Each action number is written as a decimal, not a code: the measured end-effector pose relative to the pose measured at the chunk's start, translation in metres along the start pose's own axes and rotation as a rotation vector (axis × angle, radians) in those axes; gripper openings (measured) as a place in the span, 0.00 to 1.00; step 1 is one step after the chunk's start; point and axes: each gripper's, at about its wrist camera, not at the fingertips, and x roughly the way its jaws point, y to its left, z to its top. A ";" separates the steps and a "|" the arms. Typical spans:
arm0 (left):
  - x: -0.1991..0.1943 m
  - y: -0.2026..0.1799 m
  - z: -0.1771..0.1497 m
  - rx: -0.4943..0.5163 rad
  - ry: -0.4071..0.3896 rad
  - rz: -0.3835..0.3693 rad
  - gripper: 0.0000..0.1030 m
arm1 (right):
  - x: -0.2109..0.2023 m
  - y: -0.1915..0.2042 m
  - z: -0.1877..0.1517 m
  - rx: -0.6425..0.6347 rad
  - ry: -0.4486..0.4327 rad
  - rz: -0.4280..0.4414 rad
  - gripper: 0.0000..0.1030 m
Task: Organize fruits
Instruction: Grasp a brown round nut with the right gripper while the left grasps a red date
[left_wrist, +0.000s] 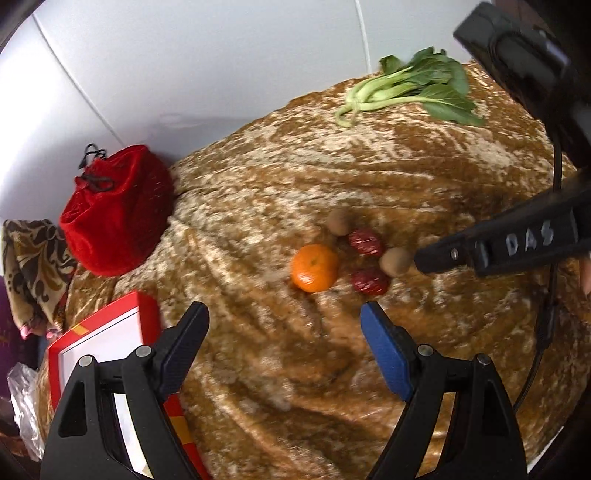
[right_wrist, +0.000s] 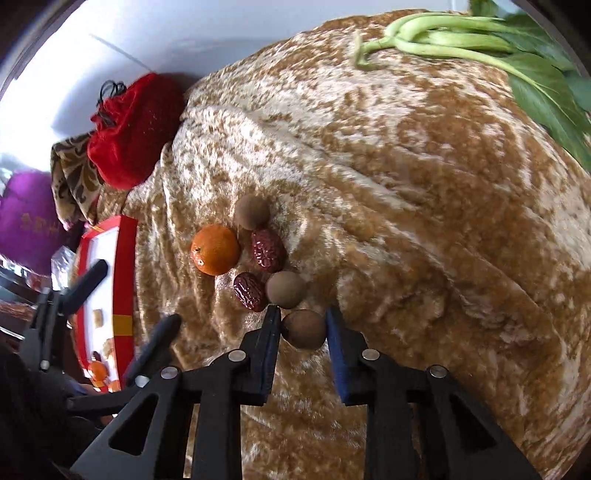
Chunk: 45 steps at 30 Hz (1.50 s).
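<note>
On the brown mottled cloth (right_wrist: 424, 184) lies a cluster: a mandarin (right_wrist: 215, 250), two red dates (right_wrist: 267, 250) (right_wrist: 250, 291) and two loose brown longans (right_wrist: 252, 212) (right_wrist: 285, 289). My right gripper (right_wrist: 303, 325) is shut on a third longan (right_wrist: 303, 329), its blue pads pressing both sides. In the left wrist view the mandarin (left_wrist: 314, 267) lies just ahead of my open left gripper (left_wrist: 284, 310), which holds nothing. The right gripper (left_wrist: 424, 262) reaches in from the right beside a longan (left_wrist: 395, 261) and hides the held one.
A red box with a white inside (left_wrist: 99, 332) (right_wrist: 125, 258) sits at the left edge, with a small orange fruit (right_wrist: 98, 371) and bits in it. A red drawstring pouch (left_wrist: 114, 210) stands behind it. Bok choy (left_wrist: 413, 88) lies at the far right by the white wall.
</note>
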 end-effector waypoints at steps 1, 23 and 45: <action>0.001 -0.004 0.002 0.002 -0.003 -0.023 0.82 | -0.006 -0.004 0.001 0.012 -0.015 0.008 0.25; 0.054 -0.016 0.018 -0.095 0.066 -0.172 0.58 | -0.034 -0.040 0.007 0.124 -0.076 0.111 0.25; 0.051 -0.013 0.009 -0.129 0.058 -0.219 0.26 | -0.030 -0.031 0.010 0.117 -0.073 0.117 0.25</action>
